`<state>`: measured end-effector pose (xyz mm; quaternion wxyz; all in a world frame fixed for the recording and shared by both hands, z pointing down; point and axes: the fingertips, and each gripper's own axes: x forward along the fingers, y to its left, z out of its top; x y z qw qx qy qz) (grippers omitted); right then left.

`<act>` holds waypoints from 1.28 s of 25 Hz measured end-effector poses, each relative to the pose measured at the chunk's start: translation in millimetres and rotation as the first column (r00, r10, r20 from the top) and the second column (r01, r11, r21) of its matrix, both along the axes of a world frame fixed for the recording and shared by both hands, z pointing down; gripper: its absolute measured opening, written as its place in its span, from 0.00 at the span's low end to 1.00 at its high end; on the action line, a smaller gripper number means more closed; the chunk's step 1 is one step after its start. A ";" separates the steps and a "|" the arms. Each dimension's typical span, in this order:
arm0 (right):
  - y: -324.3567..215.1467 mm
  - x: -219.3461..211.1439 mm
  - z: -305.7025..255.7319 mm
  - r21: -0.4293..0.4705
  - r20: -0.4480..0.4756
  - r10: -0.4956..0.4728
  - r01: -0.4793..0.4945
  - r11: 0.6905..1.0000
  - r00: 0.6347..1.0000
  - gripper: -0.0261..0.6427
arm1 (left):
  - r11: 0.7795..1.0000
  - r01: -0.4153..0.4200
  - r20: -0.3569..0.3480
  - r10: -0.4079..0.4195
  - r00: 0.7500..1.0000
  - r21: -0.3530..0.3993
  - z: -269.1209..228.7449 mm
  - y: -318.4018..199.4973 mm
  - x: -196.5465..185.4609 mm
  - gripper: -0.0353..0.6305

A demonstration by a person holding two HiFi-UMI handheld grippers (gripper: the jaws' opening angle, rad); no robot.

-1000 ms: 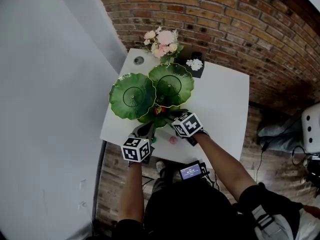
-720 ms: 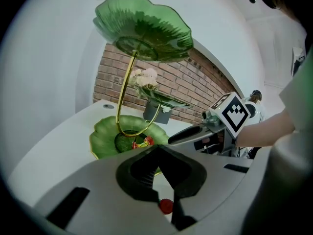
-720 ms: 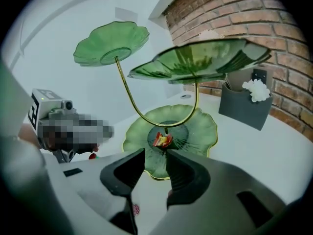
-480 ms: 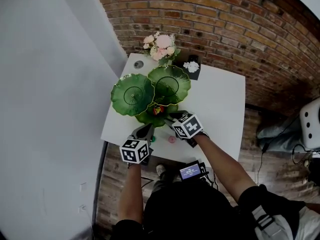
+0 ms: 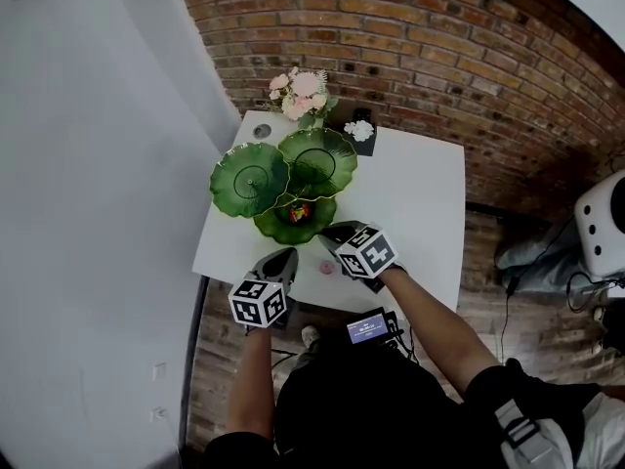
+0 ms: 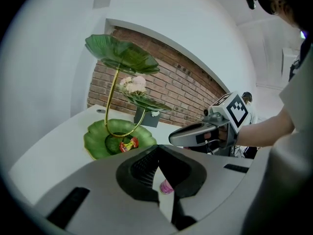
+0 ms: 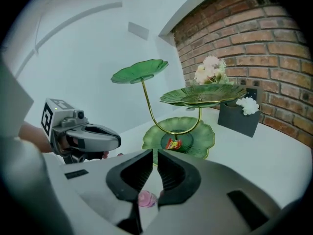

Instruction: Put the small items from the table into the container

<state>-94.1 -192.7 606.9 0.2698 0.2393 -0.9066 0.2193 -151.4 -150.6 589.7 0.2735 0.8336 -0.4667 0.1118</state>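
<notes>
the small pink item was half hidden behind the pads of my right gripper and too blurred to identify; it lay on the table by the near edge. since a second earlier both grippers had drawn back from the green leaf stand, whose bottom dish held a red sweet. the right jaws were closing, narrow, on nothing; the left gripper sat clamped, empty.

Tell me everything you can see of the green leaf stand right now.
The green leaf stand has three glossy lotus-leaf dishes with wavy rims on thin curved gold stems. It stands upright: the lowest dish rests on the white table, and the other two are raised at different heights. A small red and yellow wrapped item lies at the lowest dish's centre.
</notes>
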 end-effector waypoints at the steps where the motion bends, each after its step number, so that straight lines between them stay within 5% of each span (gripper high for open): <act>1: 2.6 1.3 -2.5 0.007 0.004 0.000 0.000 1.000 1.000 0.10 | 1.000 -0.007 -0.002 0.007 1.000 0.007 -2.2 3.0 2.1 0.07; 32: 44.4 18.9 4.4 -0.022 0.018 -0.034 0.034 0.999 0.999 0.08 | 0.999 -0.002 -0.022 0.003 1.000 0.042 -2.3 27.1 14.9 0.07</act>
